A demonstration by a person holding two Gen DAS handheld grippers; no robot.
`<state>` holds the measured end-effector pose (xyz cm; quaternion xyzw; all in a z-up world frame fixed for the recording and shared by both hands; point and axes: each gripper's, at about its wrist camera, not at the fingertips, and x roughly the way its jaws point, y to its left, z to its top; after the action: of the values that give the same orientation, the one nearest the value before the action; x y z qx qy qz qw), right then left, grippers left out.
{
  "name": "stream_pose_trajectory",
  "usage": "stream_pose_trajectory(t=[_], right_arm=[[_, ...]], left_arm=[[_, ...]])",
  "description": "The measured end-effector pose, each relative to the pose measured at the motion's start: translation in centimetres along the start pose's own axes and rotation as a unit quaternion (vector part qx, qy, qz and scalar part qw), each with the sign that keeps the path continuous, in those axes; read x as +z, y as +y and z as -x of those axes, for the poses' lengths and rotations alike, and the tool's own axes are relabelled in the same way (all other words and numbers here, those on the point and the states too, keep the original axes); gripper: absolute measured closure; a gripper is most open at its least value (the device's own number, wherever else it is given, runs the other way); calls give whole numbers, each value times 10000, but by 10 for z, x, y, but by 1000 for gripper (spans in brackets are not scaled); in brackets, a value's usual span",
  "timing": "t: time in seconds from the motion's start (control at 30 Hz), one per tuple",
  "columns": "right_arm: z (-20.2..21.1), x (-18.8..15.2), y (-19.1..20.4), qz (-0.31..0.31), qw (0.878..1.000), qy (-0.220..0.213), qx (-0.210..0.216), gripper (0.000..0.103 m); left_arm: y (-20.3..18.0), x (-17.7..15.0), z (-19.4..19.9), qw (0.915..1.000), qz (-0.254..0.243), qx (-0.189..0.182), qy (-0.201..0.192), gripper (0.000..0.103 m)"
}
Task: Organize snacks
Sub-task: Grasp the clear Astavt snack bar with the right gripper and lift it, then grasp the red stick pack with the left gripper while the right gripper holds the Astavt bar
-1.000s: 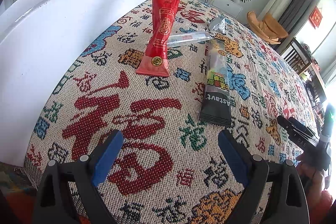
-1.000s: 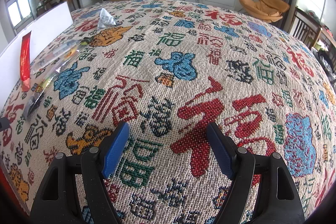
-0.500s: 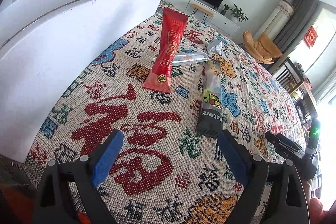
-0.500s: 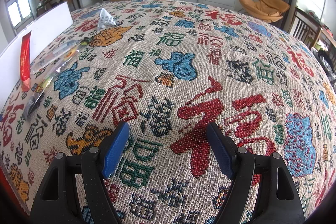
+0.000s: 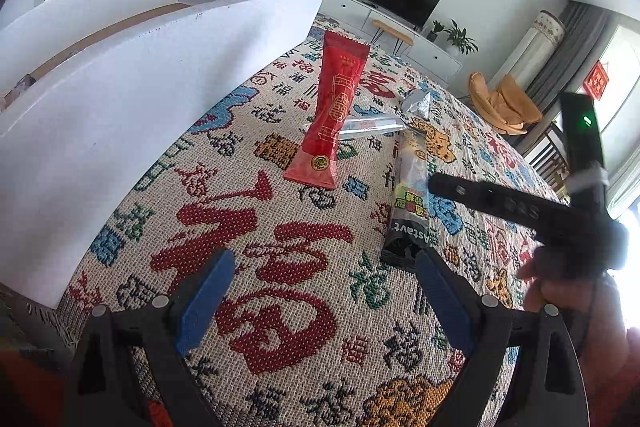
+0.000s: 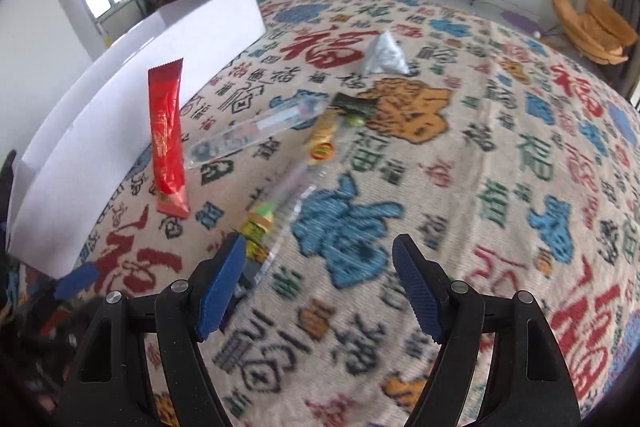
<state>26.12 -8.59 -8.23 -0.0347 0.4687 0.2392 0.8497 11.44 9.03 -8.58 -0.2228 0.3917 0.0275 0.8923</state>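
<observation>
Snack sticks lie lengthwise ahead of both empty, spread-jawed tools, the dark Astavt packet (image 5: pixel 410 199) just beyond the right tool (image 6: pixel 320 291) and nearer it than the left tool (image 5: pixel 320 301).

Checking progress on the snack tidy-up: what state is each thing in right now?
Left gripper: open, empty.
Right gripper: open, empty.
White box: open-topped, on the cloth.
Red snack packet: sealed, flat beside the box, one end over the clear packet.
Clear packet: lying flat.
Dark snack bar: flat, unheld.
Silver pouch: crumpled, apart.
</observation>
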Motion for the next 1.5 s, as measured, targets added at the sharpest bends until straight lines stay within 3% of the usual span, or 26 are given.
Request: stream_pose_trajectory(t=[0.17, 0.23, 0.27, 0.37, 0.4, 0.53, 0.73, 0.87, 0.93, 1.0, 1.1, 1.2, 1.33, 1.5], right_arm=[[-55, 20, 36, 64, 9971, 554, -509, 24], [-58, 15, 51, 454, 9943, 457, -848, 29], [-56, 13, 54, 573, 9936, 401, -891, 48], [-41, 8, 47, 476, 9941, 305, -925, 85], [-35, 8, 41, 437, 9945, 248, -916, 91], [-2, 4, 4, 81, 9966, 58, -815, 94], [55, -24, -65, -300, 9936, -310, -1045, 94], [62, -58, -107, -597, 9893, -311, -1294, 93], [52, -72, -124, -771, 9886, -227, -1275, 86], [52, -83, -131, -864, 9873, -419, -1263, 66], [54, -93, -133, -947, 9864, -595, -1201, 48], [49, -97, -122, -837, 9852, -674, -1337, 37], [43, -94, -114, -649, 9834, -564, -1596, 28], [43, -95, -118, -736, 9836, -558, -1546, 25]], left_arm=[[5, 0, 4, 9999, 93, -15, -67, 12], [5, 0, 3, 9999, 112, -32, -65, 12], [5, 0, 3, 9999, 108, -39, -60, 12], [5, 0, 2, 9999, 86, -45, -36, 12], [5, 0, 2, 10000, 82, -43, -33, 12], [6, -1, 3, 9999, 104, -51, -45, 12], [2, -1, -2, 10000, 40, -10, 61, 12], [-3, -1, -6, 9999, -56, 36, 125, 12], [-3, -1, -6, 9999, -58, 39, 132, 12], [-2, 0, -6, 9999, -28, 31, 143, 12], [-2, 0, -8, 9998, -10, 34, 193, 12], [-3, -1, -10, 9997, -44, 36, 239, 12], [-2, -1, -13, 9995, -37, 16, 300, 12], [-4, -1, -18, 9991, -63, 11, 418, 12]])
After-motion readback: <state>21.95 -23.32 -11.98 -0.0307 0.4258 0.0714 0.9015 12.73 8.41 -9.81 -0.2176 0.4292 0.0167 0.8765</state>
